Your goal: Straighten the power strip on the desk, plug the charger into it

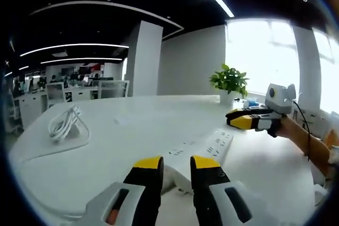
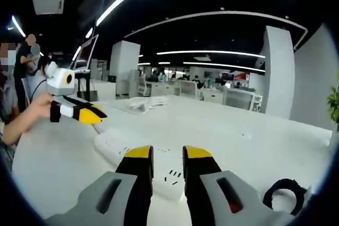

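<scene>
Currently strip (image 1: 198, 151) lies on desk (image 1: 122, 130), one end between left gripper (image 1: 176, 163) jaws, slightly parted, grip uncertain. Right gripper (image 2: 168, 153) jaws parted, empty, over other end. Charger (image 1: 64, 124) well apart. Risk: uneven push skews strip.

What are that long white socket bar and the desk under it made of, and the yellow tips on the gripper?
The power strip looks like white moulded plastic, matte, with crisp slot openings. The desk has a smooth white surface with a soft sheen, perhaps laminate. The left gripper has yellow tips, probably rubber or plastic; I cannot tell which.
</scene>
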{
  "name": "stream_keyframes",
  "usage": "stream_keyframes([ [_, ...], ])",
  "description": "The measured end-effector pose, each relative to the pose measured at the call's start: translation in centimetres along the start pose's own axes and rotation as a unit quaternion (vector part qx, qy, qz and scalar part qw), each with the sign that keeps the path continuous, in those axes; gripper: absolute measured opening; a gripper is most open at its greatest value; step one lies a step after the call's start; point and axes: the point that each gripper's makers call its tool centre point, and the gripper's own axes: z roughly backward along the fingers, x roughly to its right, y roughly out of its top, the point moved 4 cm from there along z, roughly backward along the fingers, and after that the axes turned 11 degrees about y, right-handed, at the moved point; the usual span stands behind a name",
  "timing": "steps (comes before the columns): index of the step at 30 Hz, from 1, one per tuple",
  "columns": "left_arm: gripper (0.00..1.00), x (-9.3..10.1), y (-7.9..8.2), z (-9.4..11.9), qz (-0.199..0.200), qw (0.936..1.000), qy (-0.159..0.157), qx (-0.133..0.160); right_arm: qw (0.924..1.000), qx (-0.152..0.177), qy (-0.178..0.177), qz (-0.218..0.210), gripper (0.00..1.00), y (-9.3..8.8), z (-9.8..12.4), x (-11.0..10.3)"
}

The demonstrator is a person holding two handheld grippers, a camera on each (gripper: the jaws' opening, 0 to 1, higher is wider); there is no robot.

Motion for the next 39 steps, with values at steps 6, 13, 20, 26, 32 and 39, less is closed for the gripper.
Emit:
stream_keyframes([
  [6,0.20,0.0,0.1,0.0,-0.001,1.0000,-0.001,0.003,0.9999,-0.009,-0.006,0.007,0.21,0.1,0.7,0.1],
  [13,0.20,0.1,0.3,0.0,-0.005,1.0000,-0.002,0.007,0.9996,-0.010,-0.026,0.005,0.21,0.4,2.0,1.0],
  [20,0.20,0.0,0.4,0.1,-0.002,0.9999,-0.004,0.009,0.9995,-0.011,-0.030,0.001,0.21,0.6,1.8,0.8],
  [26,0.20,0.2,0.5,0.2,-0.006,0.9999,-0.005,0.012,0.9997,-0.005,-0.023,-0.002,0.21,0.8,1.0,0.6],
  [32,0.20,0.1,0.7,0.3,-0.013,0.9998,0.005,0.017,0.9997,-0.016,-0.019,-0.001,0.21,0.4,0.7,0.5],
  [39,0.22,-0.1,0.7,0.4,-0.020,0.9996,0.007,0.017,0.9995,-0.019,-0.027,0.003,0.21,0.3,2.0,0.7],
])
